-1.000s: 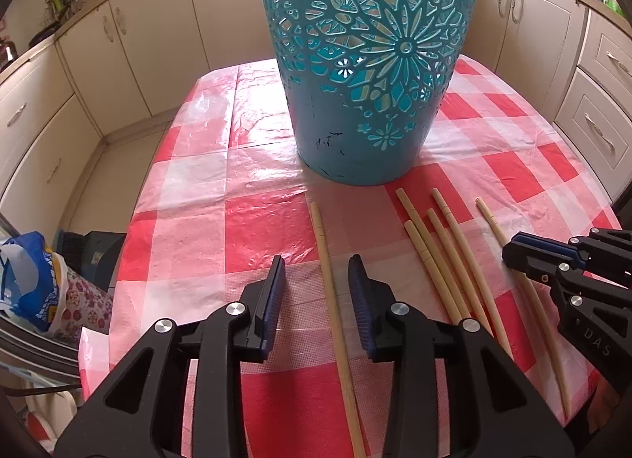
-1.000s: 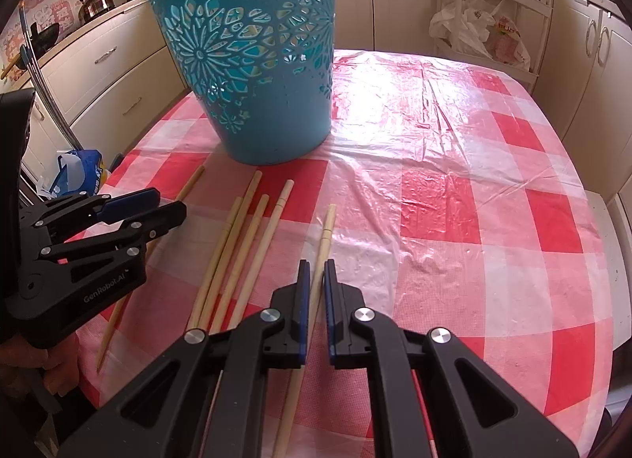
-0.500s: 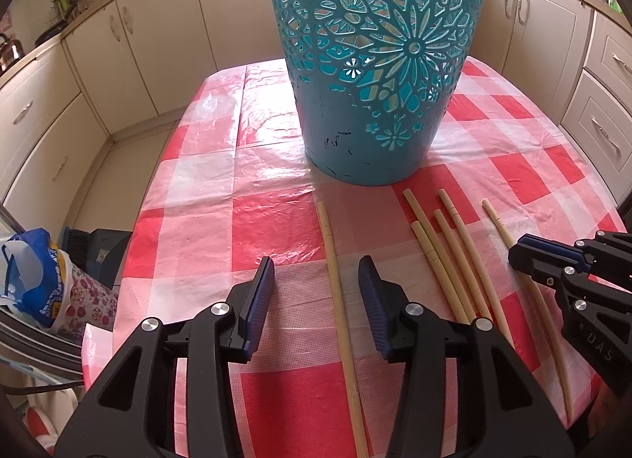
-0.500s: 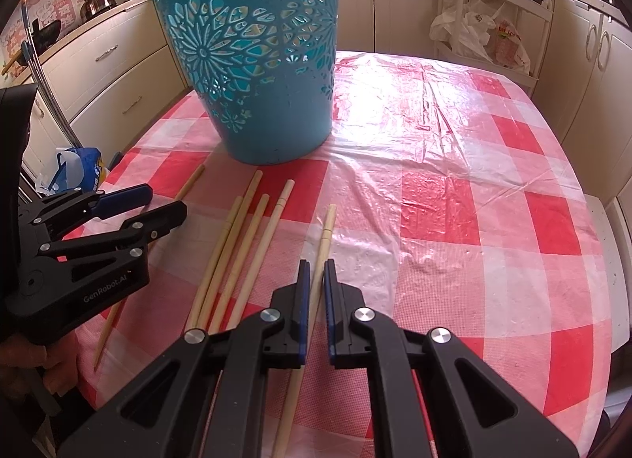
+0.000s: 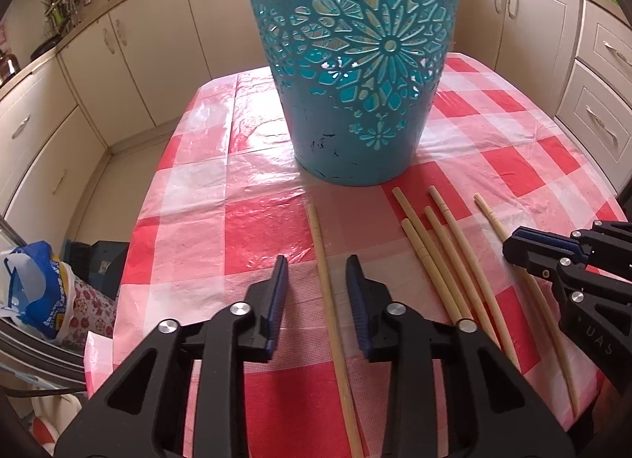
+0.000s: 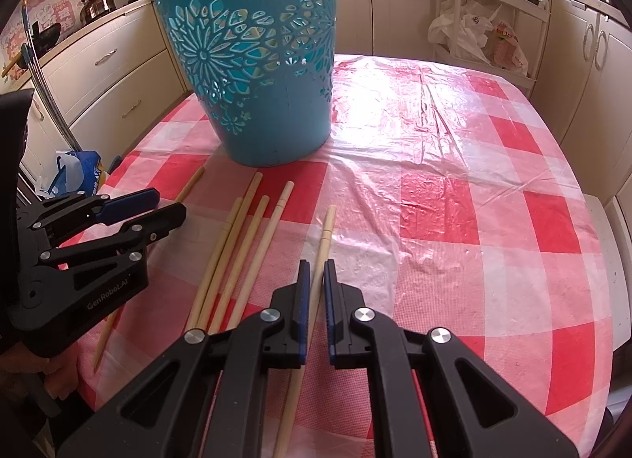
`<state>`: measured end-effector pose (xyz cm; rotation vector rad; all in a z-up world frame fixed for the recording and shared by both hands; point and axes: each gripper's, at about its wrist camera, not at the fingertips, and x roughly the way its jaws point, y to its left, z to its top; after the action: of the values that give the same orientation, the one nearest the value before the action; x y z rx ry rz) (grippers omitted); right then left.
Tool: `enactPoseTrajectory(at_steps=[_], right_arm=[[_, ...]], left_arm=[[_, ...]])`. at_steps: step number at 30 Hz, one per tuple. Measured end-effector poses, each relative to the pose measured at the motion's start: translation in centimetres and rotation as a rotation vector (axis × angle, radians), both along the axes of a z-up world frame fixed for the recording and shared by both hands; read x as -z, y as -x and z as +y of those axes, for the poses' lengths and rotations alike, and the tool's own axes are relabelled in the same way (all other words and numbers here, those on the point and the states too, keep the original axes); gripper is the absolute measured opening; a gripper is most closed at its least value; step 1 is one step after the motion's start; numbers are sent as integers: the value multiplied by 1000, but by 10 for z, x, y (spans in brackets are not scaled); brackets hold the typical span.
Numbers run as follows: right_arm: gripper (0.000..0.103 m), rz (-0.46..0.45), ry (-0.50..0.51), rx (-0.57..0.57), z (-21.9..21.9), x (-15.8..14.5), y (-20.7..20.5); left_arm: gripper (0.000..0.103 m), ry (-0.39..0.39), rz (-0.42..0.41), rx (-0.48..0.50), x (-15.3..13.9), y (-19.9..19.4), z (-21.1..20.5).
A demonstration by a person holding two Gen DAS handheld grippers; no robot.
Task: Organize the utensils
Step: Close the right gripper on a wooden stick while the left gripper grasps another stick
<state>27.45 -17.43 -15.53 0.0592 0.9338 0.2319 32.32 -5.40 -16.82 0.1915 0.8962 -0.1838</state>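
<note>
Several bamboo chopsticks lie on the red-and-white checked table in front of a teal cut-out basket (image 5: 355, 63) (image 6: 256, 63). My left gripper (image 5: 316, 280) is open, its jaws on either side of the leftmost chopstick (image 5: 328, 292) and just above it. My right gripper (image 6: 315, 280) is nearly closed around the rightmost chopstick (image 6: 322, 244); whether the pads touch it I cannot tell. The right gripper also shows in the left wrist view (image 5: 525, 252). A cluster of chopsticks (image 5: 442, 260) (image 6: 237, 252) lies between the two grippers.
The tablecloth (image 6: 454, 181) stretches right of the basket. Kitchen cabinets (image 5: 98, 83) ring the table. A blue and white bag (image 5: 31, 292) sits off the table's left edge. A trolley with plastic bags (image 6: 482, 31) stands behind.
My left gripper has drawn back and shifted left so the leftmost chopstick now lies between its jaws, which have opened slightly wider. The right gripper has barely moved.
</note>
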Motion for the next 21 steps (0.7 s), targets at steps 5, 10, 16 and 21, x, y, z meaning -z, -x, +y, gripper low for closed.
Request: enactPoseTrajectory(at_steps=[5,10,16,21], right_arm=[[8,7,3,-2,0,-1,-1],[8,4,-2,-4,0,0,-1],[6,0,-65,32,-11,-1,1],[6,3,-87,46,-15,2,0]], left_arm=[[16,-6,-5,17,0,1,-2],[7,-9,-8,31,1,2,-5],[5,15,-4,23,1,2,-1],[5,31,0,16,1,1,3]])
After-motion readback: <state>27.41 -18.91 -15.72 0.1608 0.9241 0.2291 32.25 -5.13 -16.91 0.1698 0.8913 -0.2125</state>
